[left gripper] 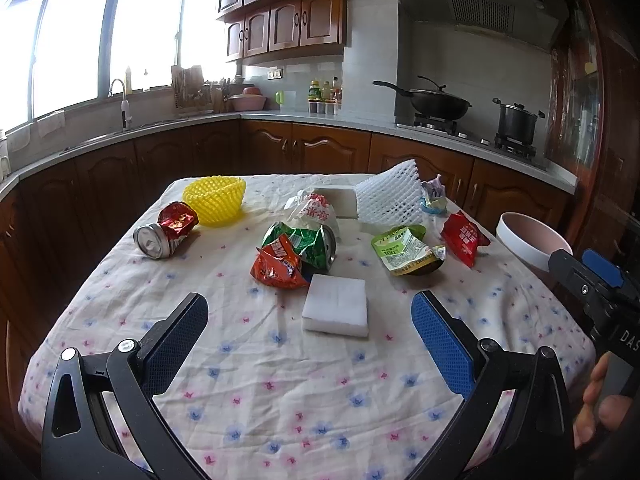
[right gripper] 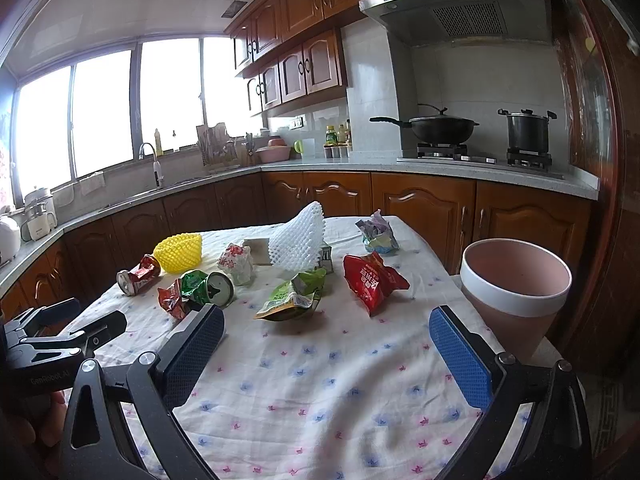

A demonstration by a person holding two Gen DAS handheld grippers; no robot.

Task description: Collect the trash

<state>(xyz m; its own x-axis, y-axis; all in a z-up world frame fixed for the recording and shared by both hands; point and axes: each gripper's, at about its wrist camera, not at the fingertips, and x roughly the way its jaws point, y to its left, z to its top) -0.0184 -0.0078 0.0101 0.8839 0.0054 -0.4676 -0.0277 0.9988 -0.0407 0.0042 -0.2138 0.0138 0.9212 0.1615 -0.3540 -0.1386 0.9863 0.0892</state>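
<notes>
Trash lies across a flowered tablecloth [left gripper: 280, 392]: a white foam block [left gripper: 336, 310], a crushed green can [left gripper: 316, 246] against an orange wrapper [left gripper: 276, 268], a crushed red can [left gripper: 166, 230], a green pouch [right gripper: 292, 300] and a red wrapper [right gripper: 372, 280]. A yellow foam net [left gripper: 215, 199] and a white foam net [right gripper: 298, 246] sit farther back. My left gripper [left gripper: 310, 298] is open just short of the foam block. My right gripper [right gripper: 327, 311] is open, with the green pouch just beyond it. A pink bin [right gripper: 516, 296] with a white rim stands at the table's right edge.
Crumpled paper [left gripper: 314, 210] and a small crumpled wrapper [right gripper: 378, 234] lie toward the far edge. Wooden cabinets and a grey counter [right gripper: 440, 164] wrap behind the table, with a wok [right gripper: 440, 128] and a pot [right gripper: 526, 130] on the stove. A hand [left gripper: 600, 400] shows at right.
</notes>
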